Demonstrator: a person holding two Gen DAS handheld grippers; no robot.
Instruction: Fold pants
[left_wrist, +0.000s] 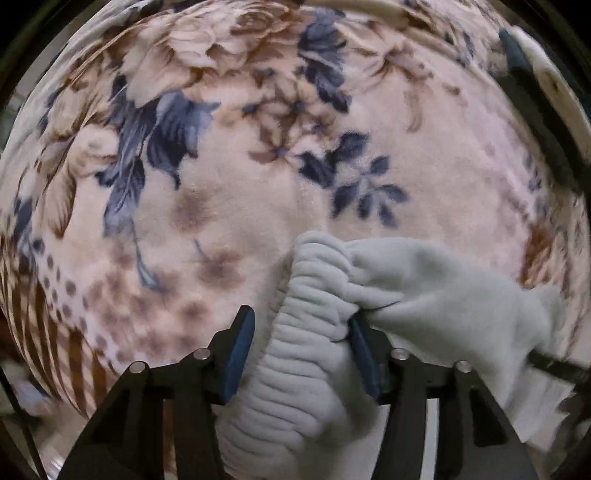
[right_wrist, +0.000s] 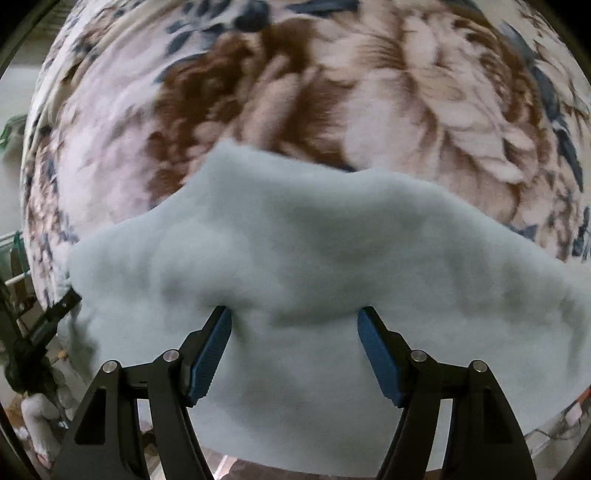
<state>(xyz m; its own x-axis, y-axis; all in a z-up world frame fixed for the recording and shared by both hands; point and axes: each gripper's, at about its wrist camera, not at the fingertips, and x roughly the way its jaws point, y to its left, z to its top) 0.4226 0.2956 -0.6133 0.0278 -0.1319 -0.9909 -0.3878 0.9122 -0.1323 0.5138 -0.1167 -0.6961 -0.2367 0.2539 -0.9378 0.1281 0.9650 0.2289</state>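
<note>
Now, left gripper (left_wrist: 301, 325): fingers spread wide, the pants (left_wrist: 310, 354) waistband (ribbed) lying between them.
Right gripper (right_wrist: 294, 325): fingers held wide over pants.
Blanket (left_wrist: 221, 184): spread beneath.

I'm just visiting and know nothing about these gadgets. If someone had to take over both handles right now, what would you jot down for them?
Left gripper: open, jaws straddling the ribbed elastic waistband of the pale blue fleece pants; not pinched yet.
Right gripper: open, jaws either side of a plain stretch of the same pants.
Pants lie rumpled on the floral blanket.
Done: no neat fold visible.
Left: close on the fabric, spread it flat, then fold.
</note>
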